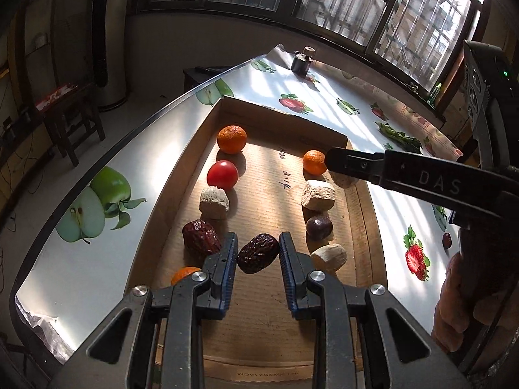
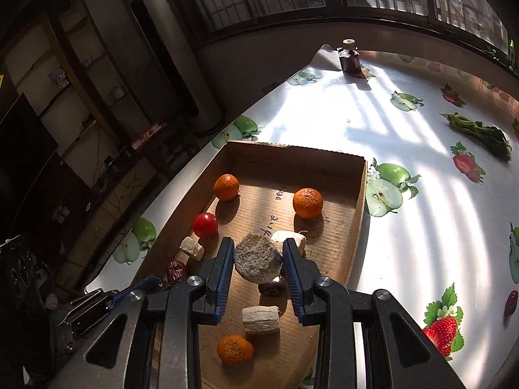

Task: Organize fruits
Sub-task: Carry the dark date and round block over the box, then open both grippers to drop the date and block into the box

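Observation:
A shallow cardboard tray (image 1: 207,120) (image 2: 356,207) holds two rows of items. In the left wrist view my left gripper (image 1: 258,253) is shut on a dark red date (image 1: 258,253) above the tray floor. Another date (image 1: 199,237), a beige chunk (image 1: 214,202), a red tomato (image 1: 222,174) and an orange (image 1: 231,139) line the left side. In the right wrist view my right gripper (image 2: 258,261) is shut on a round beige chunk (image 2: 258,262), held over the tray. It shows in the left wrist view (image 1: 337,165) beside a small orange (image 1: 314,162).
A beige chunk (image 1: 318,194), a dark plum (image 1: 319,227) and another chunk (image 1: 329,256) line the right side. A loose date (image 2: 512,301), green vegetables (image 2: 480,134) and a dark jar (image 2: 349,56) lie on the fruit-print tablecloth (image 2: 421,227). The table edge runs along the left.

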